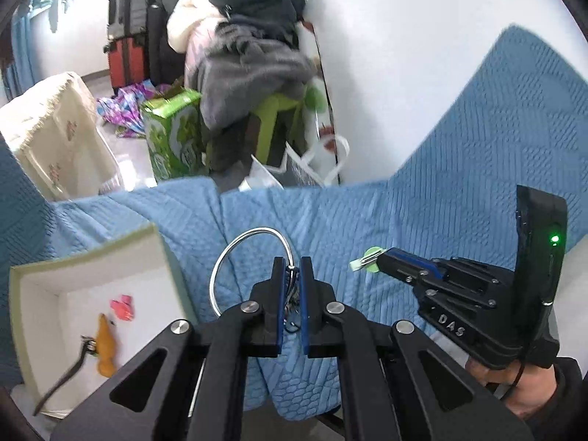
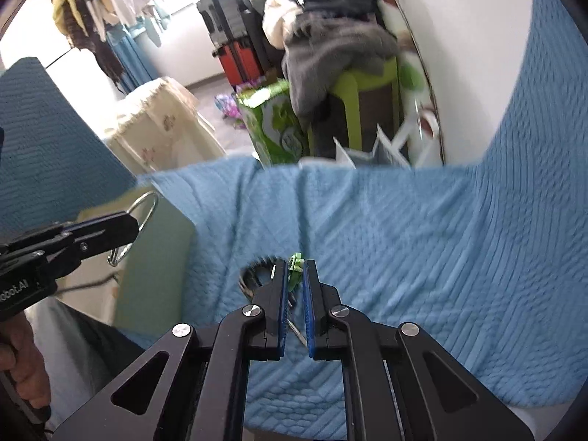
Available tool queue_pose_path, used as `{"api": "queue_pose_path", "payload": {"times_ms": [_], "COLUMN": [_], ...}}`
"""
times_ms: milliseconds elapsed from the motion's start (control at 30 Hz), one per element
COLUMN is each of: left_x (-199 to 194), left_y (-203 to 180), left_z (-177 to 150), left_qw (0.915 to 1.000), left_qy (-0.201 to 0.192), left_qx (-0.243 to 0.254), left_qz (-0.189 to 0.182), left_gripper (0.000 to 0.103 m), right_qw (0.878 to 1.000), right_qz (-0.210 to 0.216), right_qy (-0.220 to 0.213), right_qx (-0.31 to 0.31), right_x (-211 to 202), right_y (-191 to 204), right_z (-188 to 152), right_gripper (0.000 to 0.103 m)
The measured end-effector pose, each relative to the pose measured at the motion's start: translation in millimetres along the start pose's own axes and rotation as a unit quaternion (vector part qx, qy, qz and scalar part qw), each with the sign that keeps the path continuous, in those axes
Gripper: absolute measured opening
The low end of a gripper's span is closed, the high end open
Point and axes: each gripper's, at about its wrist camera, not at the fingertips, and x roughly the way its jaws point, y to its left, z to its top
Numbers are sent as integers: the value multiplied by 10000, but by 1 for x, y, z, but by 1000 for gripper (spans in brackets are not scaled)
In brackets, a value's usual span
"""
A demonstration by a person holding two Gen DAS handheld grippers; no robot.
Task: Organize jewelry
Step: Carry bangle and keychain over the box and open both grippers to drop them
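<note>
Lived-in home, prob. a bedroom or spare room. Near: soft surface under a blue quilted cover (image 1: 422, 217). Far left: stacked suitcases (image 1: 130, 25), grey over red, against the wall. Far centre: clothes pile (image 1: 242, 36) heaped on a green plastic stool (image 1: 273, 125), w/ a green carton (image 1: 172, 136) beside it on the floor. Clothes hanging (image 2: 92, 11) by a bright window, blue curtain below.

The box (image 1: 92, 268) runs off the lower left edge. A dark strap (image 1: 60, 382) inside it blurs. The comb (image 2: 257, 273) on the blanket (image 2: 404, 239) hides behind gripper fingers (image 2: 279, 294).
</note>
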Motion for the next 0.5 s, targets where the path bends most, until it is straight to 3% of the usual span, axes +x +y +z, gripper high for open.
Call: {"api": "queue_pose_path", "payload": {"times_ms": [300,500], "left_x": [-60,-73], "left_y": [46,88], "left_z": [20,-7], "left_qw": [9981,9966], "left_qy": [-480,-442], "left_qx": [-310,-569], "left_qz": [233,389], "left_gripper": [6,6], "right_qw": [9972,9939], "right_qz": [322,631], "right_qy": [-374,-381], "right_qx": [-559,-815], "right_x": [-33,-26], "right_y": [75,130], "right_z": [46,45], "right_gripper": [6,6]}}
